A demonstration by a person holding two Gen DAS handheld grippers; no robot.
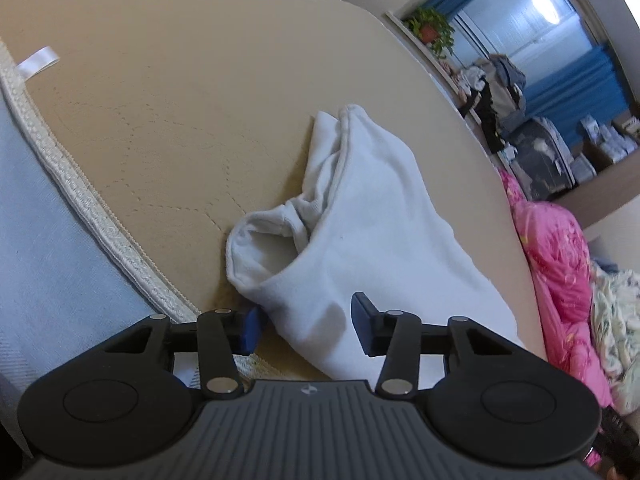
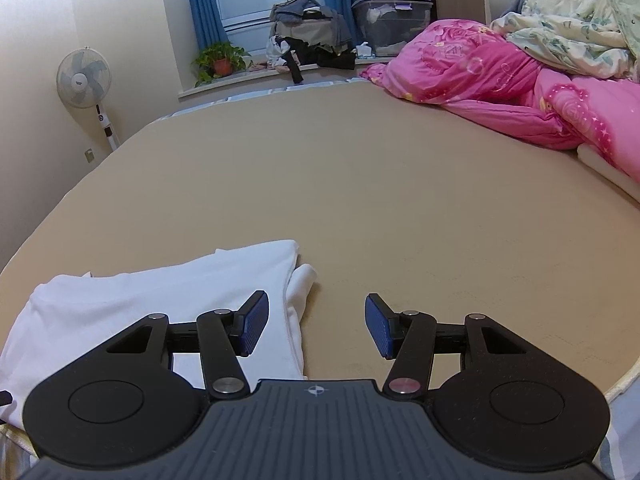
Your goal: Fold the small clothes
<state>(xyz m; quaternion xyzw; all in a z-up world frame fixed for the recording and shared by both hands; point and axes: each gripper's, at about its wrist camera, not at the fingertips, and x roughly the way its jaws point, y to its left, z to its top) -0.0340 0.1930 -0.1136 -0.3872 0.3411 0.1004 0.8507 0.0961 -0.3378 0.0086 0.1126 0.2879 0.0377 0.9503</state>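
Note:
A small white garment (image 1: 368,240) lies folded on the tan mattress (image 1: 160,128), one sleeve opening facing left. My left gripper (image 1: 308,330) is open, its jaws straddling the garment's near corner, with cloth between them. In the right wrist view the same white garment (image 2: 160,300) lies flat at the lower left on the mattress (image 2: 400,200). My right gripper (image 2: 316,326) is open and empty, its left finger over the garment's right edge and its right finger over bare mattress.
A pink quilt (image 2: 500,80) and a floral quilt (image 2: 580,12) are heaped at the bed's right side. A windowsill holds a potted plant (image 2: 222,60), a pile of clothes (image 2: 312,36) and a plastic bin (image 2: 392,20). A standing fan (image 2: 84,80) is at the left wall. The mattress's piped edge (image 1: 80,208) runs on the left.

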